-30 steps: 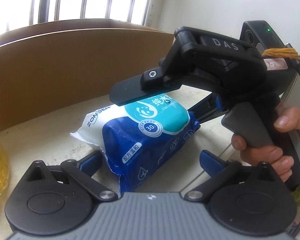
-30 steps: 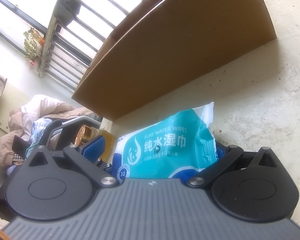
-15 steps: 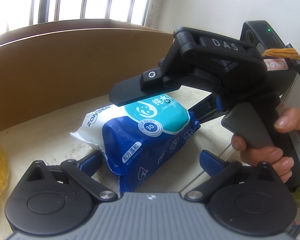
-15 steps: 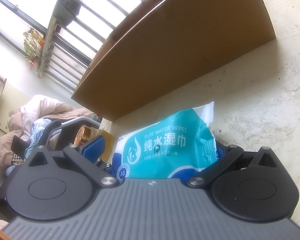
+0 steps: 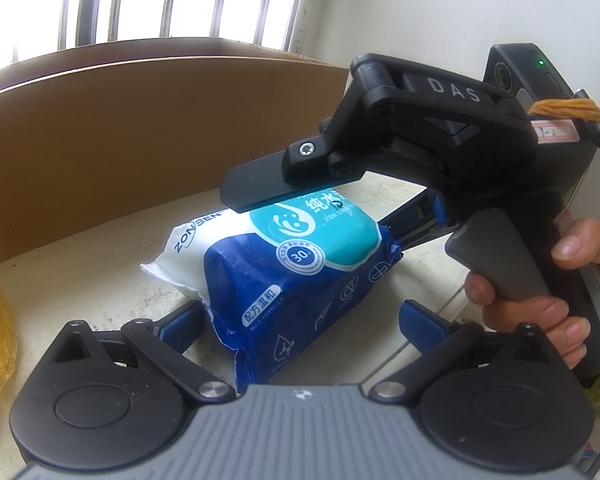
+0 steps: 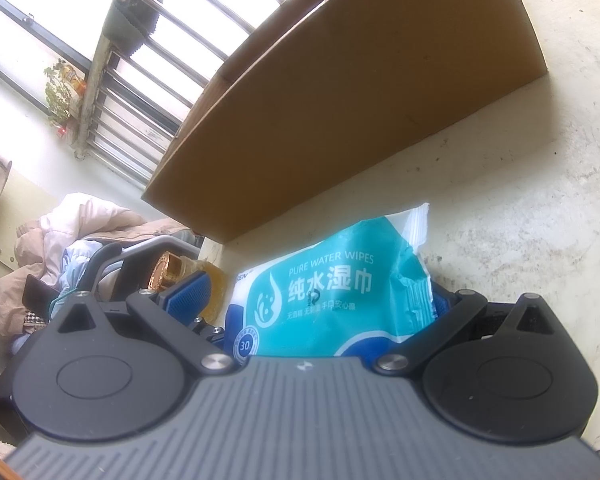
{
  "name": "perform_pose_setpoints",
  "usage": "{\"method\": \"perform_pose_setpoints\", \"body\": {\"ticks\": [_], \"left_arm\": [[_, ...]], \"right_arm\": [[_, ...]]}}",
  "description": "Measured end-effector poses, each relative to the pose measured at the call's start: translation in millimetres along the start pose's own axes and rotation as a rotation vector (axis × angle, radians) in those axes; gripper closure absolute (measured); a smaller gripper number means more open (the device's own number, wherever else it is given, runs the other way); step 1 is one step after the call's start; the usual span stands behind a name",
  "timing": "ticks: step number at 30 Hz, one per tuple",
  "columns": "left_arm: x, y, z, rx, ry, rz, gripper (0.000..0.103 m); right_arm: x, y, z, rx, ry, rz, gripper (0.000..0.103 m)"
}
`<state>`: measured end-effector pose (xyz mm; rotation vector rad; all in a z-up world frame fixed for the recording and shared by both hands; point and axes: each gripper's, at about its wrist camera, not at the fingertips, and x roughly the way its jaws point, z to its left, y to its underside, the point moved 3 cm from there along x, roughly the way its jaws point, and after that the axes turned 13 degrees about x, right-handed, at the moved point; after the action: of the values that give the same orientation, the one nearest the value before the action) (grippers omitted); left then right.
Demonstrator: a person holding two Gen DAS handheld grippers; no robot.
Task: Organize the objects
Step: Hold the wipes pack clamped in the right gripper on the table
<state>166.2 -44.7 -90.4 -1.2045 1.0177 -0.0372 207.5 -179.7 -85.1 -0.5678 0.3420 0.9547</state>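
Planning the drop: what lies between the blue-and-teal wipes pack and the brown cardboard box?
Only bare tabletop between wipes pack and cardboard box, per the right wrist view.

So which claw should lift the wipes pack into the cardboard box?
Right. The right claw already brackets the wet wipes pack; the left claw is open, beside its end.

The wipes pack (image 6: 332, 292) read "PURE WATER WIPES", "纯水湿巾" and "30", with "MILD FORMULA" on its blue side. The right gripper (image 5: 332, 208) bore "DAS".

Barred window (image 5: 172, 0), heaped clothes (image 6: 60, 240)
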Motion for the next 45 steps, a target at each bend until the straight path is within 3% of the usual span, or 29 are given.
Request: {"method": "perform_pose_setpoints", "body": {"ticks": [14,45], "left_arm": [[13,-6,2,0.004,-0.004,-0.001,0.000],[2,-6,-4,0.026,-0.025,0.007,0.000]], "right_arm": [[-2,3,1,0.005,0.003,-0.007,0.000],[-4,5,-3,0.016,-0.018,-0.006,0.000]]}}
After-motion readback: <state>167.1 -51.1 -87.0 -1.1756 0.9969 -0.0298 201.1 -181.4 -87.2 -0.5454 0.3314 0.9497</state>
